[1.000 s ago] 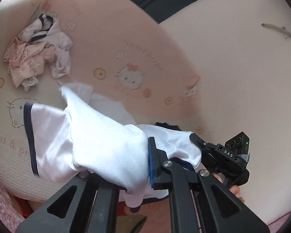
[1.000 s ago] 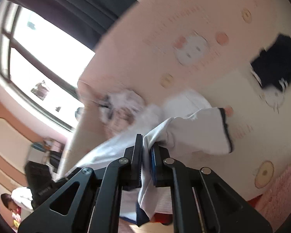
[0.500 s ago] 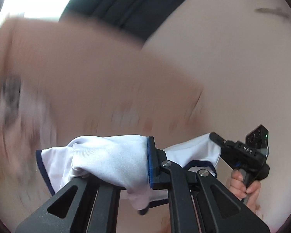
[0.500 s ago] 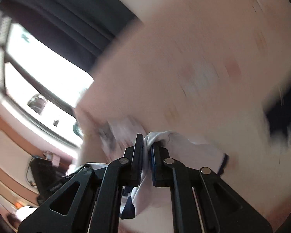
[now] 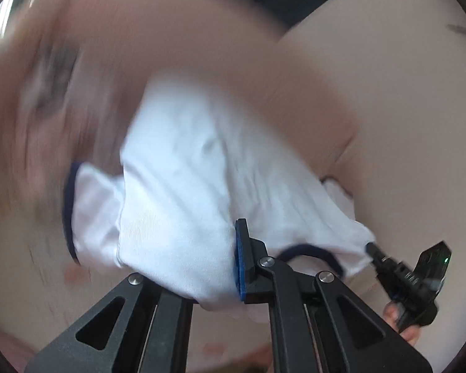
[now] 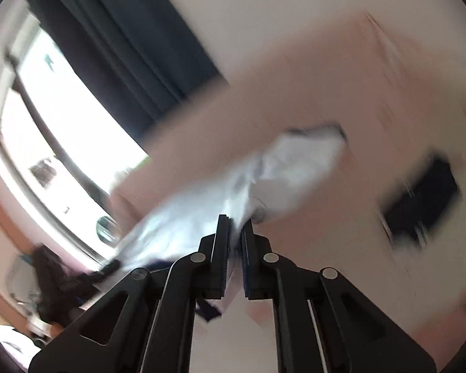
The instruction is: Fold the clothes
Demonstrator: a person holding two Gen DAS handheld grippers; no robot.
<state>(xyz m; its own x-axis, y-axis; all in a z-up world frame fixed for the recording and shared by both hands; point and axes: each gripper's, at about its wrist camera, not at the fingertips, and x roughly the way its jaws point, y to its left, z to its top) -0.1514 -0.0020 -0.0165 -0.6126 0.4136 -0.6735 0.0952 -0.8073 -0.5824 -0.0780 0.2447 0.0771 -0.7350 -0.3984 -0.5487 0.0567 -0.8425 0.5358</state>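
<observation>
No brand, label or writing can be read in either view; both are smeared by motion blur.

In the left wrist view, a blurred heap of clothes is seen at the far left on the pink bed sheet, its items not to be told apart. Faint marks of a printed pattern are seen on the sheet, but nothing can be made out of them. The white garment with navy trim is held up above the bed, stretched between the two tools. The left hand-held gripper is clamped narrowly on the garment's edge; its left finger is covered by the cloth, and only the blue pad of the right finger shows. At the lower right, the right hand-held gripper is seen pinching the garment's other end by the navy-edged opening, and the fingers of a hand around its handle are partly cut off by the picture's rim.

In the right wrist view, a bright window and a dark curtain are seen at the left. A dark shape at the lower left is too blurred to be named. The right hand-held gripper is closed narrowly on a fold of the white garment, which trails away to both sides. A dark navy garment lies on the bed at the right, blurred.
</observation>
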